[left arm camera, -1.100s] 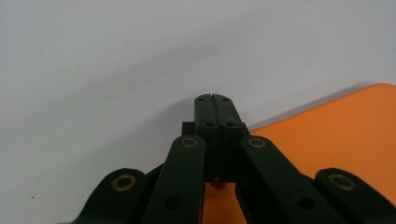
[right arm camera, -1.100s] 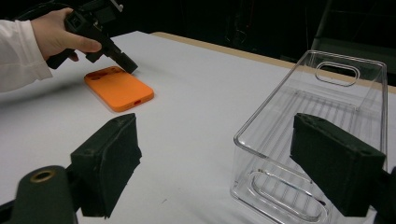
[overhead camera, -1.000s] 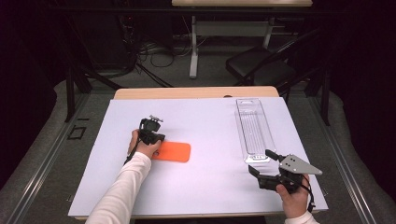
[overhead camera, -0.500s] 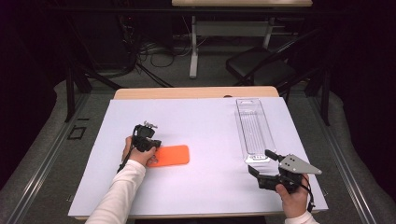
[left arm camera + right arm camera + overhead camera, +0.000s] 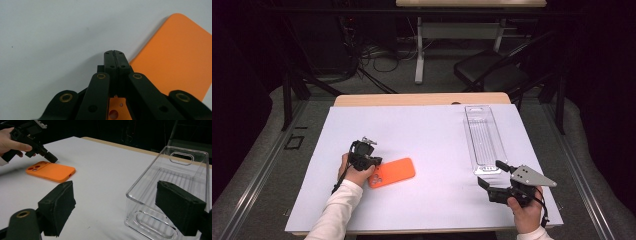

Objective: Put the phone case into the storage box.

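Left tool (image 5: pixel 373 161), jaws pinched together on nothing, sits at the camera-hole end of the flat orange phone case (image 5: pixel 393 172) lying on the white desk (image 5: pixel 427 140), while the right tool (image 5: pixel 492 172) gapes wide by the clear plastic tray (image 5: pixel 483 140).

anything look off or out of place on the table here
Nothing stands out. The orange phone case lies flat but skewed to the table's edges, with the shut left gripper at its camera end. The clear plastic bin stands upright and undamaged, with nothing spilled.

Orange phone case (image 5: pixel 175 62) cut off at the right edge, partly behind the left gripper (image 5: pixel 113 53)
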A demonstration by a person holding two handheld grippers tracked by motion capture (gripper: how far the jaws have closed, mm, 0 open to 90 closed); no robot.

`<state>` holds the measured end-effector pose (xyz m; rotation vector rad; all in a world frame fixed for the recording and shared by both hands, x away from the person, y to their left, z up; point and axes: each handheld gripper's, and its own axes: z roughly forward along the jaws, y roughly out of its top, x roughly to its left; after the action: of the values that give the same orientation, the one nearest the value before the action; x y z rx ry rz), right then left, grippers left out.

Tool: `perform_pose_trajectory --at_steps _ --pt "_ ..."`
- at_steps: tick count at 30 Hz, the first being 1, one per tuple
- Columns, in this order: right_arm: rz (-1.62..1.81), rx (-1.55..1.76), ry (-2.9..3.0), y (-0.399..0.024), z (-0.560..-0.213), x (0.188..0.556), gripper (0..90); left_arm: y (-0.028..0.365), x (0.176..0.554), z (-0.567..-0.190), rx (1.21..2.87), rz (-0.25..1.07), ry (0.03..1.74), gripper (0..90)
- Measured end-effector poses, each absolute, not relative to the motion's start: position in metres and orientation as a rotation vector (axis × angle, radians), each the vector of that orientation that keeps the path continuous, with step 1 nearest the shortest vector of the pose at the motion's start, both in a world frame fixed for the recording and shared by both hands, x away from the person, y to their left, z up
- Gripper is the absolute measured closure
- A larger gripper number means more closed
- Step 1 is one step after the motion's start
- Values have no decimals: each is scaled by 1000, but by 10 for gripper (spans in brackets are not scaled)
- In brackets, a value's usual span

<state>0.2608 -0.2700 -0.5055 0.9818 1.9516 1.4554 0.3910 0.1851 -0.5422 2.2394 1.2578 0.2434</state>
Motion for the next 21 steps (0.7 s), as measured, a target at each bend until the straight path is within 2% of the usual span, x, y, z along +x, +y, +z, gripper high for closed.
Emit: perform_pose_trajectory --at_steps 21 --pt "1464 983 1949 -271 -505 262 154 185 359 -540 2311 238 1182 900"
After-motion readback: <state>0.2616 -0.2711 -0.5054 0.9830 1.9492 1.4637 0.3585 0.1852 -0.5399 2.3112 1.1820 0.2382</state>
